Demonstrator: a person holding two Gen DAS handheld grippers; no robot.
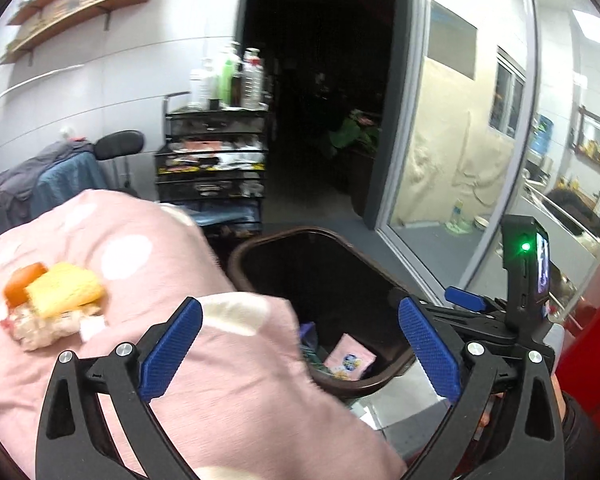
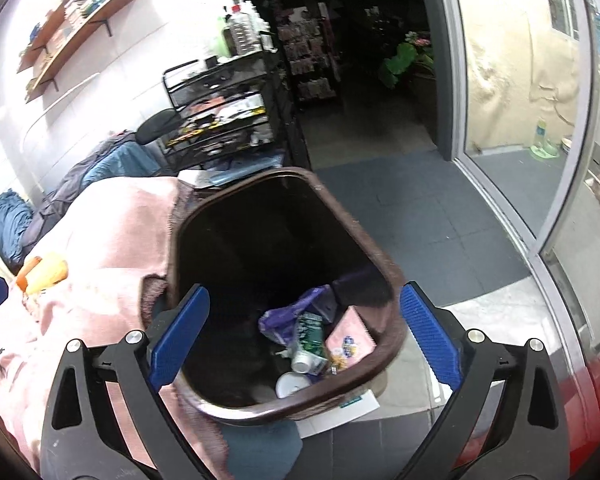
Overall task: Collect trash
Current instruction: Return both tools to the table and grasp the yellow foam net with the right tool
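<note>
A brown trash bin [image 2: 384, 272] stands beside a pink dotted blanket [image 1: 148, 248]. Inside it lie a purple wrapper [image 2: 288, 316], a green carton [image 2: 310, 340], a pink packet [image 2: 350, 344] and a white cup [image 2: 290, 384]. My right gripper [image 2: 304, 342] is open and empty above the bin's near rim. My left gripper [image 1: 300, 350] is open and empty over the blanket's edge, with the bin [image 1: 252, 248] just ahead. A pile of trash [image 1: 52, 304], yellow and orange wrappers with crumpled paper, lies on the blanket to its left. The pile also shows in the right wrist view [image 2: 42, 272].
A black wire cart [image 1: 212, 156] loaded with bottles stands behind the bed. Clothes [image 1: 40, 184] hang over a chair at left. A dark doorway [image 1: 324, 100] and a glass sliding door [image 1: 460, 152] are ahead. White papers [image 2: 340, 408] lie on the floor under the bin.
</note>
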